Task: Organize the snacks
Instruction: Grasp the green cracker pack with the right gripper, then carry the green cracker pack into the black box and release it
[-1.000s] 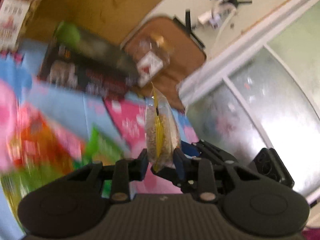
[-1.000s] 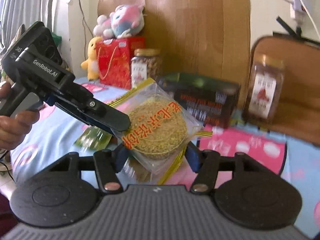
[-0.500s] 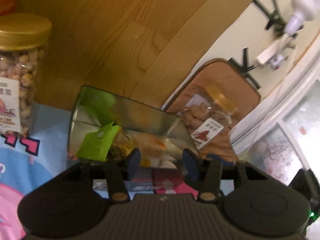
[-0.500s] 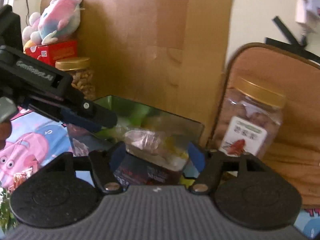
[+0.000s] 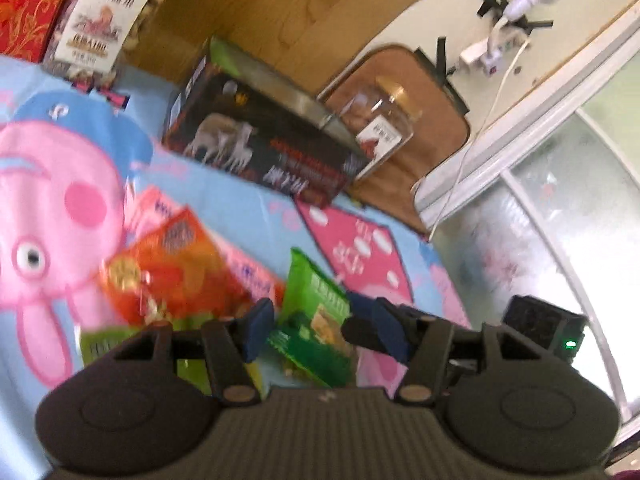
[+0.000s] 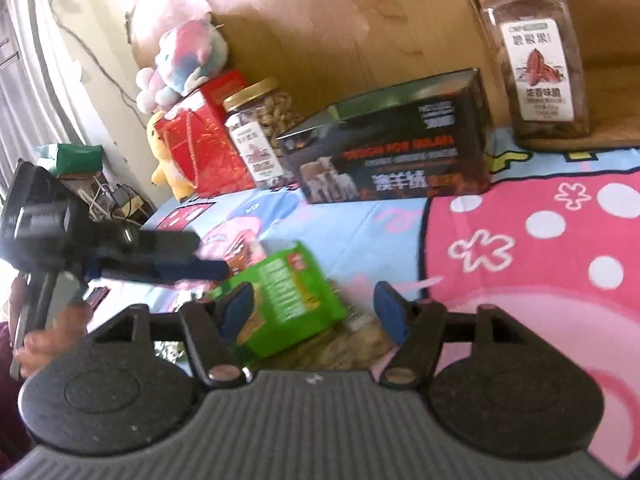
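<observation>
A green snack packet (image 5: 316,320) lies on the cartoon-print cloth (image 5: 248,208) among other packets, one of them orange (image 5: 172,272). My left gripper (image 5: 320,330) hangs low over it with its jaws opening; the packet lies between the blue pads, untouched. In the right wrist view my right gripper (image 6: 312,314) stands around the same green packet (image 6: 288,300). Its jaws are closing, with the right pad still clear of the packet. The left gripper (image 6: 210,256) reaches in from the left, a hand behind it. An open black box (image 6: 392,160) stands behind.
Along the wooden board at the back stand a nut jar (image 6: 260,132), a red gift bag (image 6: 200,148), a plush toy (image 6: 188,60) and a pecan jar (image 6: 536,64). The black box (image 5: 260,152) lies between the jars. A window runs along the right.
A second ago both grippers carried a clear bag with a round seed cake. They brought it over the black box, left it there, and have come down to the green packet.
</observation>
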`<control>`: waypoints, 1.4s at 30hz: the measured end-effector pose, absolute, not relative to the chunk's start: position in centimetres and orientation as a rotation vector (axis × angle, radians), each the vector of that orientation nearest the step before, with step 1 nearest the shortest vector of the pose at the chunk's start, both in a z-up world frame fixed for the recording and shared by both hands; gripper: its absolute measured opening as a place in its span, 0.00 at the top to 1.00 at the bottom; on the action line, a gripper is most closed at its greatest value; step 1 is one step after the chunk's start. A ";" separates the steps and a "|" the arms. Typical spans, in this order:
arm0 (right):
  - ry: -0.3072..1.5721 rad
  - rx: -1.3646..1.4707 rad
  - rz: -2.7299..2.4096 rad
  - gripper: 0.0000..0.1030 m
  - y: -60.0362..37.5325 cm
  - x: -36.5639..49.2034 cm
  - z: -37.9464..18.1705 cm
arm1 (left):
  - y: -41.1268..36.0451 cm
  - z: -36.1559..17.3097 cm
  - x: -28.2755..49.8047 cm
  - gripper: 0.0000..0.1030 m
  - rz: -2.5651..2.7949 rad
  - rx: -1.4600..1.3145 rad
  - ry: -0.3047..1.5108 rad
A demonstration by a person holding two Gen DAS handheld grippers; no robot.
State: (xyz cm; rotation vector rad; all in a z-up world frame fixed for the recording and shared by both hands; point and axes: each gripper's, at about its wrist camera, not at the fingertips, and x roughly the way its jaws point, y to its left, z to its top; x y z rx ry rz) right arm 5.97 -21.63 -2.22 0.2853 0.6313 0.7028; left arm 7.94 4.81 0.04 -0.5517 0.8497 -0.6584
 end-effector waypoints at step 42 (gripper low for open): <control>0.322 -0.113 0.604 0.53 -15.6 7.5 4.1 | 3.5 7.3 14.4 0.54 -0.708 -0.562 0.752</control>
